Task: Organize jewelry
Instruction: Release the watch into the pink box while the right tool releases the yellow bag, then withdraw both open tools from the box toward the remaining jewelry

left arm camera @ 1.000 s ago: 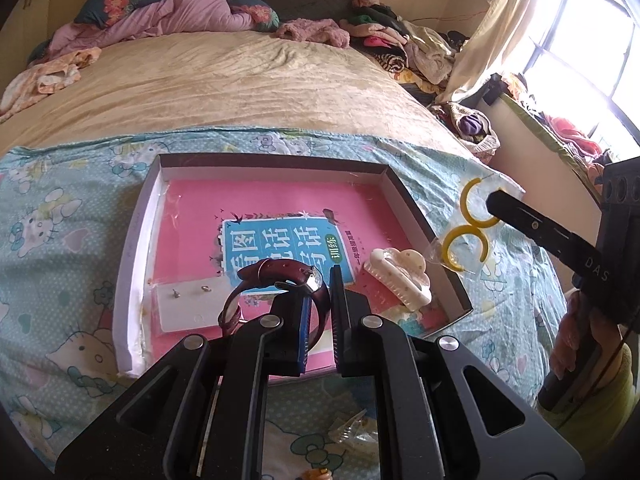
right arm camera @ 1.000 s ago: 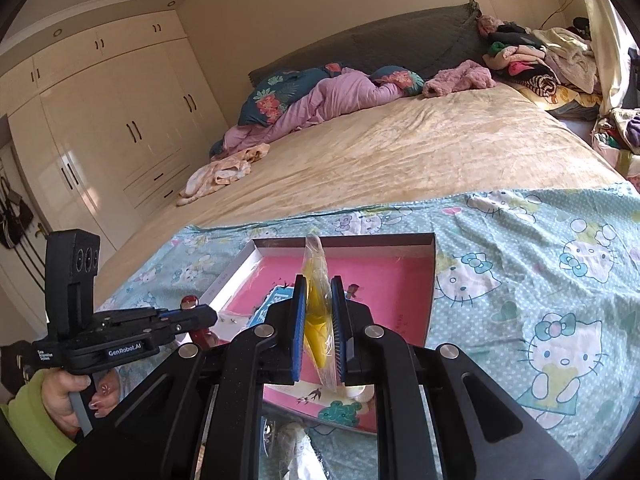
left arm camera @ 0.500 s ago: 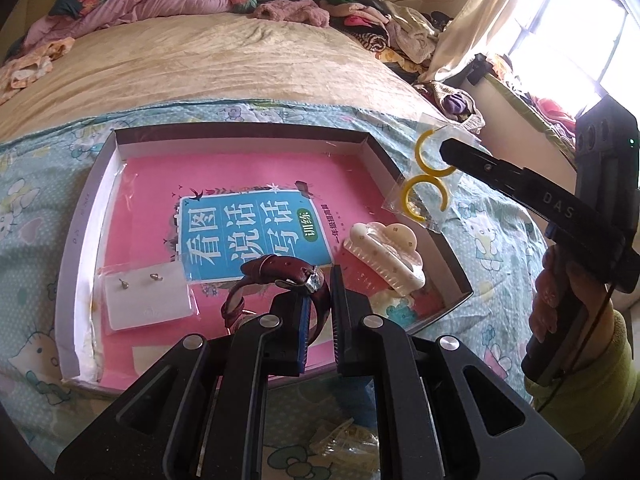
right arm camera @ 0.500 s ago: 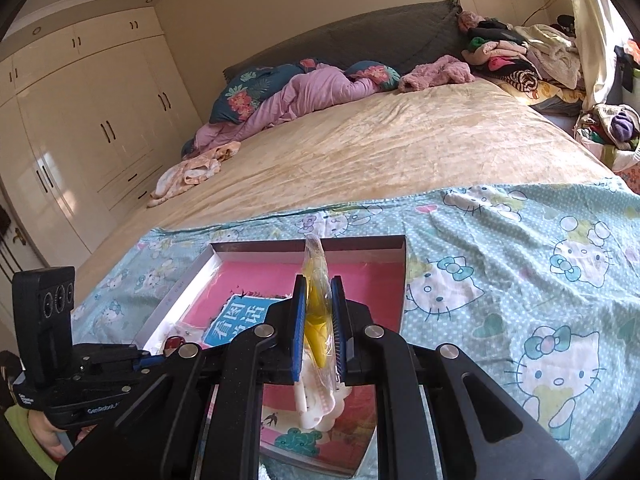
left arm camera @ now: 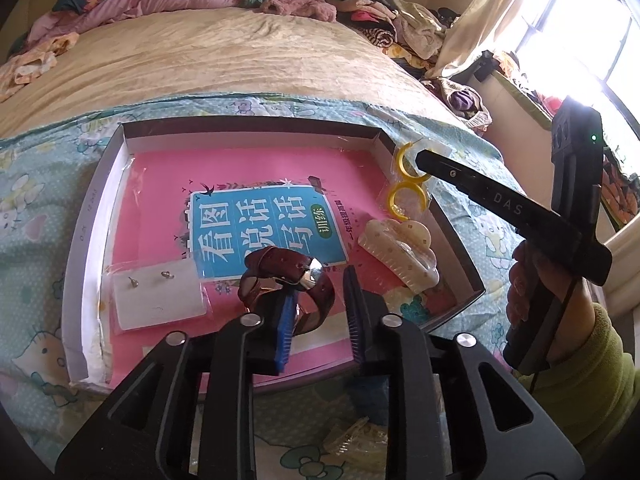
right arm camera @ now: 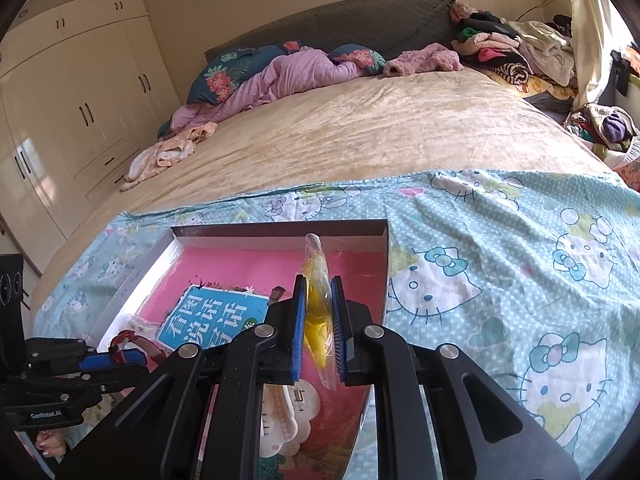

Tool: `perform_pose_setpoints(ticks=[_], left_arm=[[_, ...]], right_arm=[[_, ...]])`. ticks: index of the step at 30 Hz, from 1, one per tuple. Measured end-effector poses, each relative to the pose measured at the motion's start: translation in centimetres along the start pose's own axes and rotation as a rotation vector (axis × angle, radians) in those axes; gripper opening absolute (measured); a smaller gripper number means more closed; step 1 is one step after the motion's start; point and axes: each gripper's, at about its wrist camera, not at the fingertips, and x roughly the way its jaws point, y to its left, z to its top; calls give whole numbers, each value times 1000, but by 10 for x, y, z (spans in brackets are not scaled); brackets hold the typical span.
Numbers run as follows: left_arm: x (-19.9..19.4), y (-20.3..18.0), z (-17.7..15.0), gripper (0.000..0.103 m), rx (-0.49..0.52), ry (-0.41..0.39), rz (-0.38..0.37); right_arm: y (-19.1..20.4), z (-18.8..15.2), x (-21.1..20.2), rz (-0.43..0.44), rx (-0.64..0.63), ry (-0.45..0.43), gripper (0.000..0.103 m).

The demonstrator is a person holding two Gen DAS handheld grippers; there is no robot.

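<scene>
A shallow box [left arm camera: 96,208] lined with a pink book lies on the bed. In it rest a dark red watch [left arm camera: 280,264], a cream hair claw [left arm camera: 400,256] and a card of stud earrings [left arm camera: 156,296]. My left gripper [left arm camera: 318,296] hangs low over the box's near side. Its jaws are opening, and the watch strap sits loose between them against the left pad. My right gripper [right arm camera: 318,300] is shut on a clear bag of yellow hoop earrings [right arm camera: 316,308]. It holds the bag [left arm camera: 404,184] above the box's right rim.
The box [right arm camera: 280,228] sits on a Hello Kitty sheet [right arm camera: 500,280] over a beige bedspread. Small clear packets [left arm camera: 352,444] lie on the sheet below the box. Bedding and clothes are piled at the far end, wardrobes stand on the left, a window on the right.
The left jaws have parted and the watch now lies loose in the box. The right gripper has come down and in over the box's right side with the earring bag.
</scene>
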Motion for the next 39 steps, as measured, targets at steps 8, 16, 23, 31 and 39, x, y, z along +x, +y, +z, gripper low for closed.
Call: perform_pose_setpoints(ticks=[8, 16, 23, 31, 39], left_arm=[[2, -3, -4, 35, 0, 14, -8], [-7, -5, -7, 42, 7, 12, -15], [-18, -7, -10, 48, 9, -5, -8], [-34, -11, -10, 61, 15, -32, 8], [-59, -9, -8, 79, 0, -81, 34]], right_arm=[[-5, -6, 0, -8, 21, 17, 13], [-11, -12, -11, -14, 44, 15, 30], [-15, -17, -28, -20, 55, 0, 42], [-16, -17, -46, -20, 62, -20, 45], [-3, -16, -73, -7, 37, -67, 64]])
